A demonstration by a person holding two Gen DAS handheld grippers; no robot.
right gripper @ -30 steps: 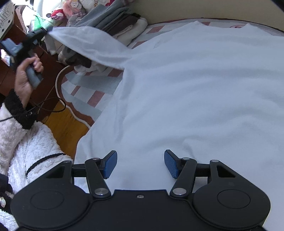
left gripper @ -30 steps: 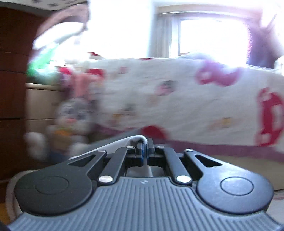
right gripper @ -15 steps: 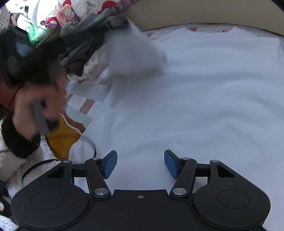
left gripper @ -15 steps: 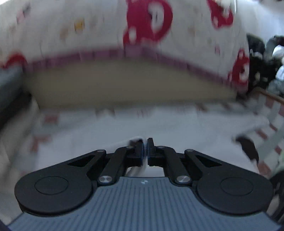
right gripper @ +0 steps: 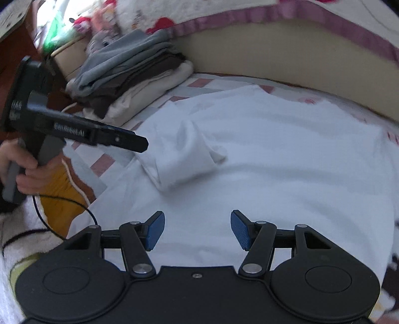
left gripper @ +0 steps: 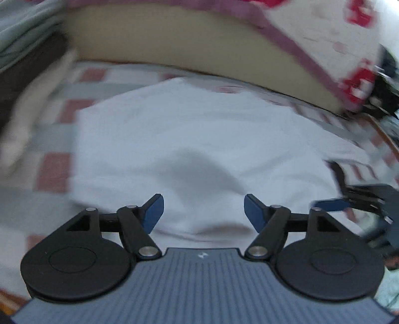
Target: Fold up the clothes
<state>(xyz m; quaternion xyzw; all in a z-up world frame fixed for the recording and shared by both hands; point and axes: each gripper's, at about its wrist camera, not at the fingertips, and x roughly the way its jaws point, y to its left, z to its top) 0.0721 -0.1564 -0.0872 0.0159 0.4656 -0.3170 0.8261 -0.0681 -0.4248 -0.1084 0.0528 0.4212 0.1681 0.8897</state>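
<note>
A white shirt [right gripper: 286, 169] lies spread flat on a checked mat [right gripper: 99, 162]. One sleeve [right gripper: 184, 154] rests folded in over the shirt's left part. In the right wrist view my left gripper [right gripper: 141, 144] hovers just left of that sleeve, in a person's hand [right gripper: 23, 172]. Its jaws are opening, and in its own blurred view my left gripper [left gripper: 203, 199] has nothing between its pads over the shirt [left gripper: 199, 134]. My right gripper [right gripper: 197, 220] stands open above the shirt's near hem, empty. One of its fingers [left gripper: 330, 203] shows at the right edge of the left wrist view.
A stack of folded grey, brown and cream clothes [right gripper: 129, 79] sits at the mat's far left corner. A beige mattress side [right gripper: 274, 54] under a red-printed quilt [right gripper: 224, 10] bounds the far side. A black cable [right gripper: 62, 200] loops over the floor at the left.
My left gripper swung down from holding the sleeve high at the left, laid it over the shirt and opened. My right gripper stayed open and lifted a little.
</note>
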